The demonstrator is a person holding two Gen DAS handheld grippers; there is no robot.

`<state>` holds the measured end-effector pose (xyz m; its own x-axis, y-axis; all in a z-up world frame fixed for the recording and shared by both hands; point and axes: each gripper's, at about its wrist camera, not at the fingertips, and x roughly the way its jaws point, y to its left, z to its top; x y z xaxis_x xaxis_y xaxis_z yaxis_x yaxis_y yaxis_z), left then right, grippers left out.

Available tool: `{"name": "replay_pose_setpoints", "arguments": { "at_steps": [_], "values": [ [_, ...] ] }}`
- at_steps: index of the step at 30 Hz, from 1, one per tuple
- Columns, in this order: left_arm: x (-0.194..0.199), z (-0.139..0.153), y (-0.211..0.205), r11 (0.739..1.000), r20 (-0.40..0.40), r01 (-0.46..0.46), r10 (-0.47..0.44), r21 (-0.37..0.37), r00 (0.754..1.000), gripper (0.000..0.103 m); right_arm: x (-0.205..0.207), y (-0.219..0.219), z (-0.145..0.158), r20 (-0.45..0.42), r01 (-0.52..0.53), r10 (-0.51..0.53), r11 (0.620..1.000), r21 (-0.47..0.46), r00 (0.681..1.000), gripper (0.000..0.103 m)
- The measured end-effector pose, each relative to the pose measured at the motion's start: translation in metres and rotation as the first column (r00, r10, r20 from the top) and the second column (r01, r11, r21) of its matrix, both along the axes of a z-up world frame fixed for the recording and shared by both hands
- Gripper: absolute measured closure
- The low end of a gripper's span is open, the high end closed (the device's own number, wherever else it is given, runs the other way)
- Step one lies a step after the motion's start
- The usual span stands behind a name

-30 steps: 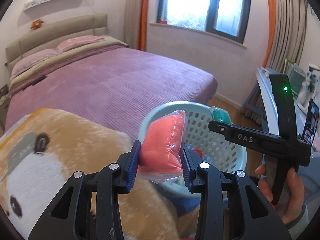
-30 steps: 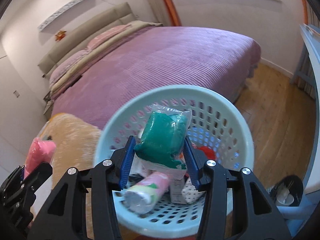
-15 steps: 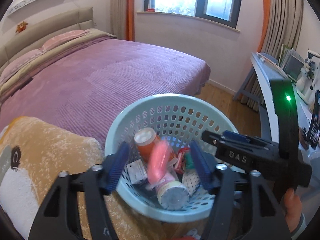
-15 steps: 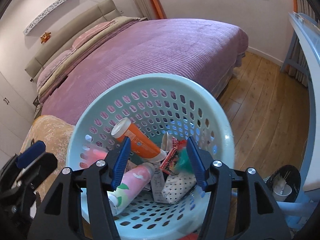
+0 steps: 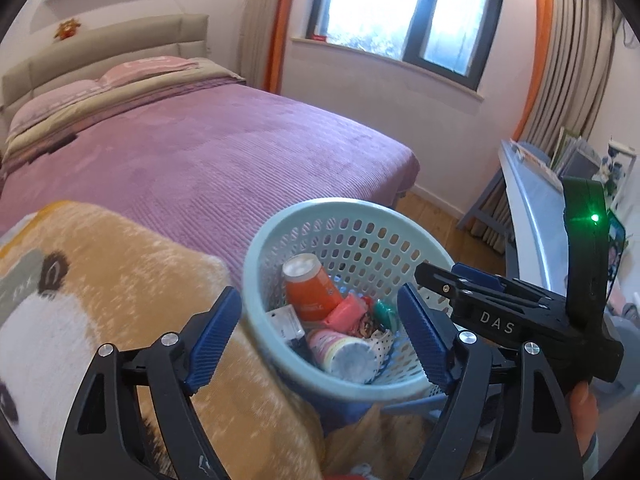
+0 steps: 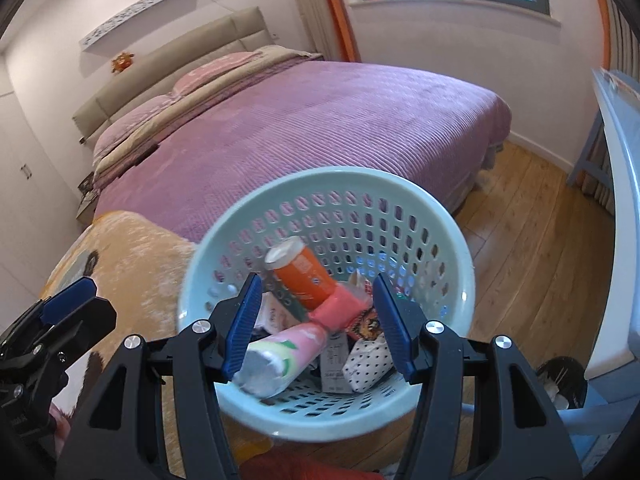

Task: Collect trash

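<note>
A pale green perforated basket (image 5: 256,264) (image 6: 448,216) stands by the foot of the bed and holds trash: an orange can (image 5: 310,288) (image 6: 302,272), a pink packet (image 5: 346,312) (image 6: 340,310), a green packet (image 5: 386,312), a pink cup (image 5: 344,354) (image 6: 280,354) and a dotted wrapper (image 6: 366,362). My left gripper (image 5: 326,338) is open and empty above the basket. My right gripper (image 6: 318,320) is open and empty above it too, and it shows at the right of the left wrist view (image 5: 500,308).
A bed with a purple cover (image 5: 208,156) (image 6: 320,120) fills the middle. A tan plush blanket with an animal face (image 5: 100,280) (image 6: 132,252) lies beside the basket. A white desk (image 5: 536,216) (image 6: 616,184) stands at the right over wooden floor (image 6: 532,248).
Both grippers opened and let go of their packets. The pink packet and the green packet dropped into the basket. Both grippers now hang open over it.
</note>
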<state>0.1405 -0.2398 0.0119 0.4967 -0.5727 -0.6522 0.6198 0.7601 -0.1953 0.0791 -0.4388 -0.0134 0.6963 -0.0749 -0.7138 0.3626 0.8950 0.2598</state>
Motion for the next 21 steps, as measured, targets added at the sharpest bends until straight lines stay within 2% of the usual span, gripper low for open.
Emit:
{"name": "replay_pose_setpoints", "arguments": {
  "at_steps": [9, 13, 16, 21],
  "values": [
    [-0.026, 0.016, 0.062, 0.988, 0.046, -0.132, 0.136, -0.081, 0.99, 0.021, -0.019, 0.059, 0.022, 0.039, -0.095, 0.097, 0.994, -0.053, 0.994, 0.049],
    [-0.042, 0.018, 0.085, 0.979, 0.083, -0.183, 0.19, -0.089, 0.978, 0.021, -0.028, 0.09, 0.031, 0.054, -0.121, 0.129, 0.984, -0.128, 0.99, 0.048],
    [-0.054, 0.017, 0.107, 0.968, 0.142, -0.238, 0.247, -0.075, 0.959, 0.021, -0.036, 0.103, 0.035, 0.07, -0.132, 0.145, 0.978, -0.162, 0.987, 0.042],
    [-0.073, 0.006, 0.141, 0.927, 0.261, -0.369, 0.373, -0.066, 0.89, 0.018, -0.049, 0.128, 0.044, 0.114, -0.117, 0.148, 0.963, -0.243, 0.982, 0.042]
  ]
}}
